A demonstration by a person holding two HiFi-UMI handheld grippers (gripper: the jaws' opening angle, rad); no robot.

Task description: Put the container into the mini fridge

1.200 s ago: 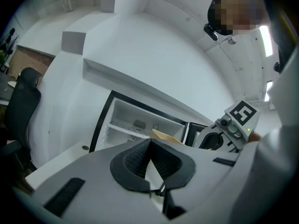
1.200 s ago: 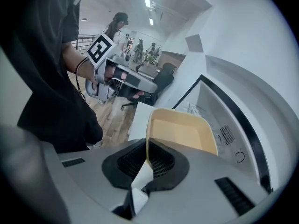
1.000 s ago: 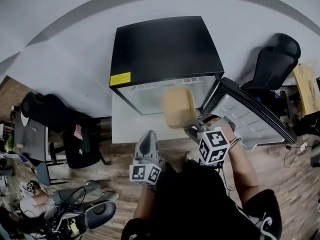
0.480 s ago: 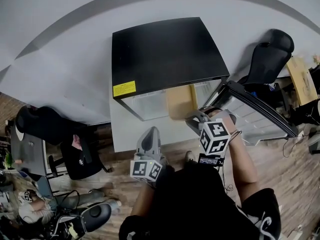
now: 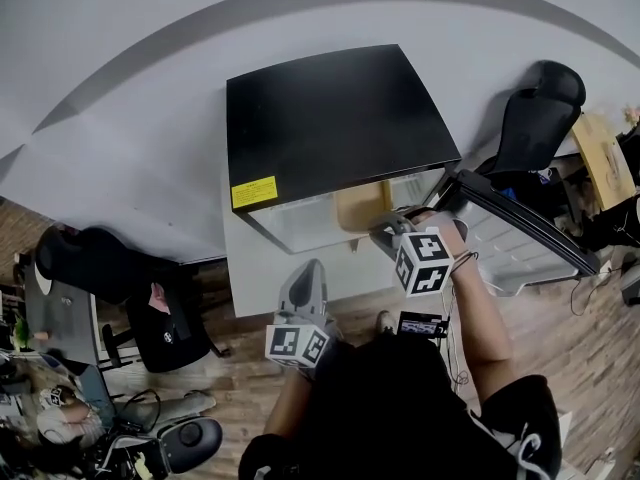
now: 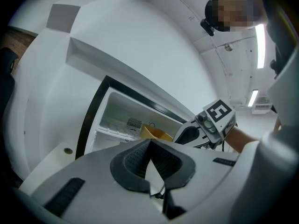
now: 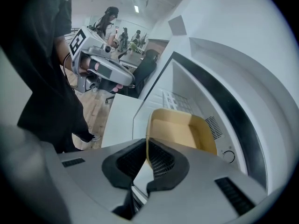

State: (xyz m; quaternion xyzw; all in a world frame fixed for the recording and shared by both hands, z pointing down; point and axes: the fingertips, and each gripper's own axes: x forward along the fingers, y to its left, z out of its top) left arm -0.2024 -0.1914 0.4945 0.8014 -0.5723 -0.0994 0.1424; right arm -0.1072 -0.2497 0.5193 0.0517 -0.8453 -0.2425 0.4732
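The mini fridge (image 5: 340, 128) has a black top, and its door (image 5: 520, 240) is swung open to the right. A tan open container (image 5: 362, 206) sits partly inside the fridge opening, its near end sticking out. My right gripper (image 5: 388, 232) is shut on the container's near rim (image 7: 148, 146), and the tray (image 7: 180, 129) reaches into the white interior (image 7: 187, 94). My left gripper (image 5: 303, 280) hangs lower left of the fridge front, shut and holding nothing; its pads (image 6: 138, 157) meet. From the left gripper view the container (image 6: 156, 133) and right gripper (image 6: 205, 127) show at the opening.
A white base panel (image 5: 290, 258) lies under the fridge front. A black office chair (image 5: 535, 118) stands right of the door, with more chairs (image 5: 150, 303) on the wood floor at left. A control dial (image 7: 229, 157) sits on the fridge's inner wall. People are at desks at far left.
The right gripper has carried the container forward from in front of the fridge into its opening. The left gripper has stayed low in front.
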